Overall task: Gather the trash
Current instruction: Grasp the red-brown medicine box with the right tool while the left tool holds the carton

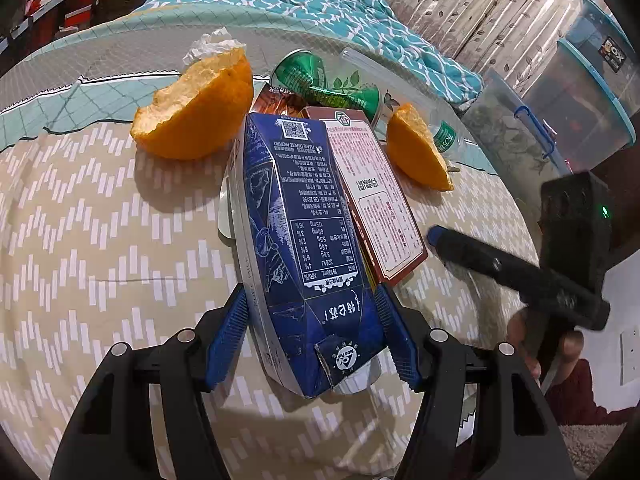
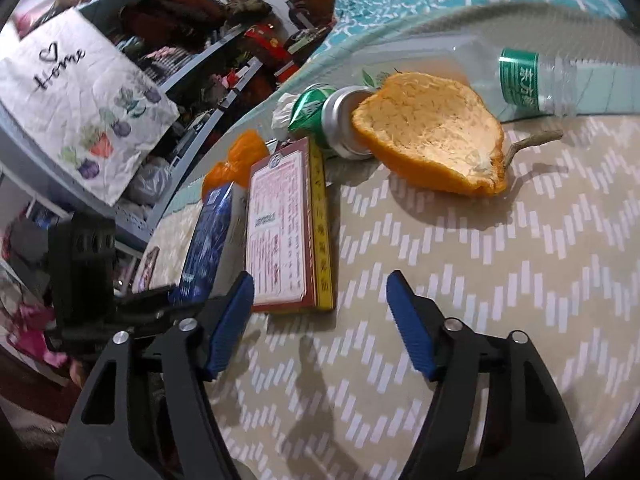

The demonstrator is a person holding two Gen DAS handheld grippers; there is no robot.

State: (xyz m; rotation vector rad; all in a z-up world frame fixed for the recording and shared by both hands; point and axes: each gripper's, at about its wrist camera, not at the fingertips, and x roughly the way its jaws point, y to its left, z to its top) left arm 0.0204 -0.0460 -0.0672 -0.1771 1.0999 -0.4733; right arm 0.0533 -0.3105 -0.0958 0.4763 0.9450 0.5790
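My left gripper (image 1: 312, 320) is shut on the near end of a dark blue milk carton (image 1: 292, 216), which lies on the table with a blue pad pressing each side. A flat red box (image 1: 380, 192) lies against the carton's right side. My right gripper (image 2: 320, 292) stands open just above the cloth, nothing between its fingers; its left pad (image 2: 232, 320) is at the near end of the red box (image 2: 280, 224). Beyond lie two orange peel halves (image 1: 196, 112) (image 1: 416, 148), a crushed green can (image 1: 320, 80), a clear plastic bottle (image 2: 540, 76) and a crumpled tissue (image 1: 212, 46).
The round table has a beige chevron cloth (image 1: 100, 240). A brown wrapper (image 1: 276, 100) lies behind the carton and a twig (image 2: 532, 140) beside the near peel. Clear storage bins (image 1: 580, 100) stand to the right, cluttered shelves with a "home" cloth (image 2: 80, 100) to the left.
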